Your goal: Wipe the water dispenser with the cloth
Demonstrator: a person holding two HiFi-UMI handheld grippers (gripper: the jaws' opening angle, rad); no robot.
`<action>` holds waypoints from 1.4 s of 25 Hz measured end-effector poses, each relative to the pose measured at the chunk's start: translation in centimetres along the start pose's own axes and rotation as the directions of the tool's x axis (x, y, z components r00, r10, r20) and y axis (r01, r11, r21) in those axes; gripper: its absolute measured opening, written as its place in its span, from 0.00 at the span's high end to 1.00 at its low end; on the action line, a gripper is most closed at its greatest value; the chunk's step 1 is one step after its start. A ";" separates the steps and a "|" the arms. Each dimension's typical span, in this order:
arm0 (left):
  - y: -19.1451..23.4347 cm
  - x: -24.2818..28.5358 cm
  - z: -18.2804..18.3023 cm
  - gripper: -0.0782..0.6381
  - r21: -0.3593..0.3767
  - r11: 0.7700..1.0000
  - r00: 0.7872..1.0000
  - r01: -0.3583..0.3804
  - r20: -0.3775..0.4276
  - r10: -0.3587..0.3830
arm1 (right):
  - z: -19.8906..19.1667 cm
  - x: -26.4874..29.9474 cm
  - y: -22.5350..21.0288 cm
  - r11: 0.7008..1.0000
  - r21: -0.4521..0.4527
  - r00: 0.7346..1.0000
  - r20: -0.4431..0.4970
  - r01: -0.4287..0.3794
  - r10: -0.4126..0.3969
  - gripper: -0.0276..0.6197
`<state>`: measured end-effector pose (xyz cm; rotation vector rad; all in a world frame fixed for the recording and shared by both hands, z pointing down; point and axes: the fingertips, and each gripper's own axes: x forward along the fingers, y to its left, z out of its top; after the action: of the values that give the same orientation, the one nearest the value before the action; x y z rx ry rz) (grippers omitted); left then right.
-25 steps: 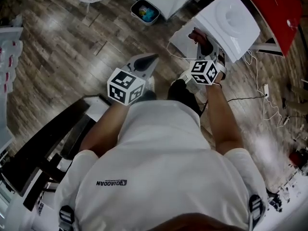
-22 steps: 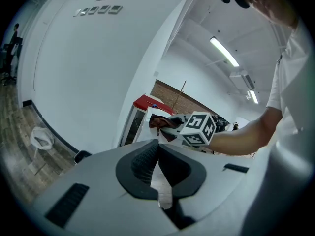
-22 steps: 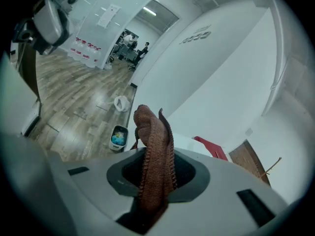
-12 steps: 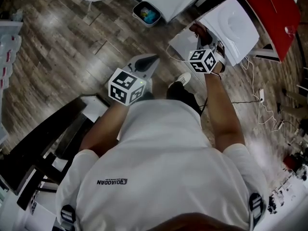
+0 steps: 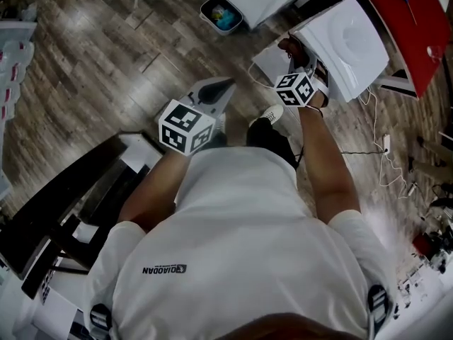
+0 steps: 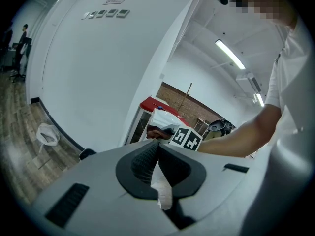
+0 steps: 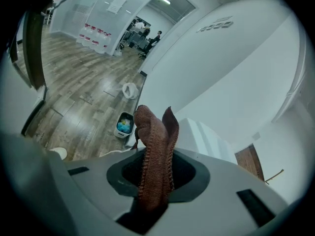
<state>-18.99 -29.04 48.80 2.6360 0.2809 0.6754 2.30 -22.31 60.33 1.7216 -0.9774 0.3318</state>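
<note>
In the head view the white water dispenser (image 5: 347,37) stands at the upper right. My right gripper (image 5: 300,57) is shut on a reddish-brown knitted cloth (image 5: 291,47) and holds it against the dispenser's near upper edge. The right gripper view shows the cloth (image 7: 155,146) sticking up from between the jaws of the right gripper (image 7: 156,156), with the dispenser (image 7: 206,136) just behind. My left gripper (image 5: 216,91) hangs over the floor in front of the person, away from the dispenser. In its own view the left gripper (image 6: 157,145) is shut, with a white scrap (image 6: 161,188) pinched between the pads.
A small bin (image 5: 223,14) with blue contents sits on the wooden floor left of the dispenser. A red cabinet (image 5: 407,9) stands to the dispenser's right. White cables (image 5: 386,151) trail over the floor. A black bench (image 5: 64,218) lies at the lower left.
My right gripper has moved the cloth a little up and left along the dispenser's edge. The left gripper has stayed nearly where it was.
</note>
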 end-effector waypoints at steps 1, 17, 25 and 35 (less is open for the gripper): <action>0.0 0.1 -0.1 0.90 -0.003 1.000 1.000 -0.004 -0.004 0.004 | -0.3 0.4 0.5 1.000 -0.001 1.000 -0.006 -0.005 0.005 0.82; 0.6 0.5 -2.1 0.90 -0.056 0.995 0.996 -0.078 -0.038 0.076 | -4.9 8.7 9.0 0.989 0.061 0.982 -0.122 -0.137 0.143 0.82; 1.0 0.6 -4.6 0.90 -0.073 0.992 0.992 -0.106 -0.079 0.100 | -7.4 12.5 13.7 0.978 0.079 0.964 -0.169 -0.194 0.205 0.82; 0.8 1.9 -6.7 0.90 -0.085 0.991 0.988 -0.103 -0.127 0.092 | -10.2 16.8 18.1 0.968 0.078 0.943 -0.220 -0.237 0.249 0.82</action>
<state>-20.63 -26.94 55.32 2.5388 0.1525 0.8638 1.79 -22.17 87.01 1.5674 -1.0186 0.7059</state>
